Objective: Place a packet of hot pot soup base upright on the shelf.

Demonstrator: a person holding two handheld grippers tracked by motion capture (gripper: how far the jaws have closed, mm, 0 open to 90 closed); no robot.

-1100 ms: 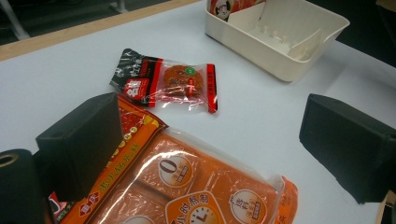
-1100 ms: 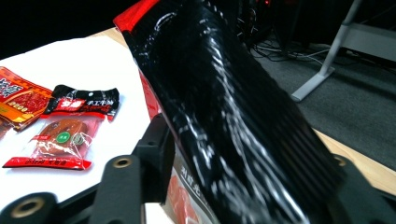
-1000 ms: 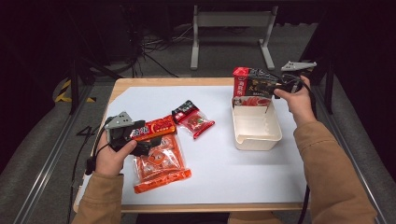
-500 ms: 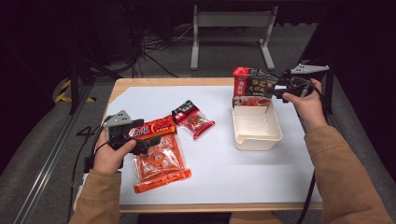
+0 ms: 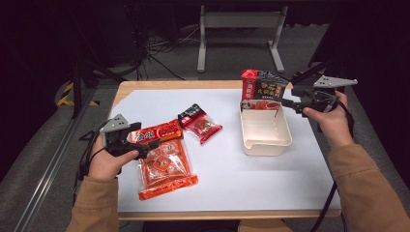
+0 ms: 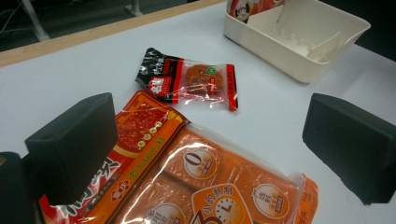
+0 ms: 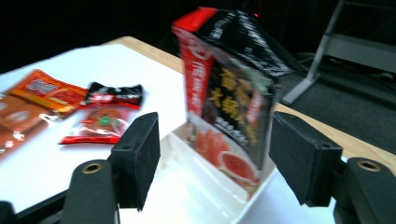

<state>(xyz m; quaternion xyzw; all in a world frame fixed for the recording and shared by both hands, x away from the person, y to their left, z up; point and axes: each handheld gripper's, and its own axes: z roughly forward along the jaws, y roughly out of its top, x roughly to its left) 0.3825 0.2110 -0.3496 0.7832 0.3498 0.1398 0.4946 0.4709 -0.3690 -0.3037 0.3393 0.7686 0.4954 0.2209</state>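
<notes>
Black-and-red pouch (image 5: 263, 88) upright at the far end of the cream bin (image 5: 266, 144), right gripper (image 5: 285, 102) just beside it with jaws just opened and apart from the pouch, left gripper (image 5: 145, 143) released over the orange packets (image 5: 164, 164) well left of the bin, small red sachet (image 5: 199, 122) between.

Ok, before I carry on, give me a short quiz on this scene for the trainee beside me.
1. True or false: the black-and-red packet lies flat in the middle of the table.
2. How many packets lie on the table outside the white bin? A) one B) three C) five
3. Is the right hand-held gripper gripping anything?

Key:
1. False. It stands upright at the far end of the white bin.
2. B.
3. No. Its jaws have just been opening, and they stand open with the pads pressing on nothing. The black-and-red packet stands free in front of them.
</notes>
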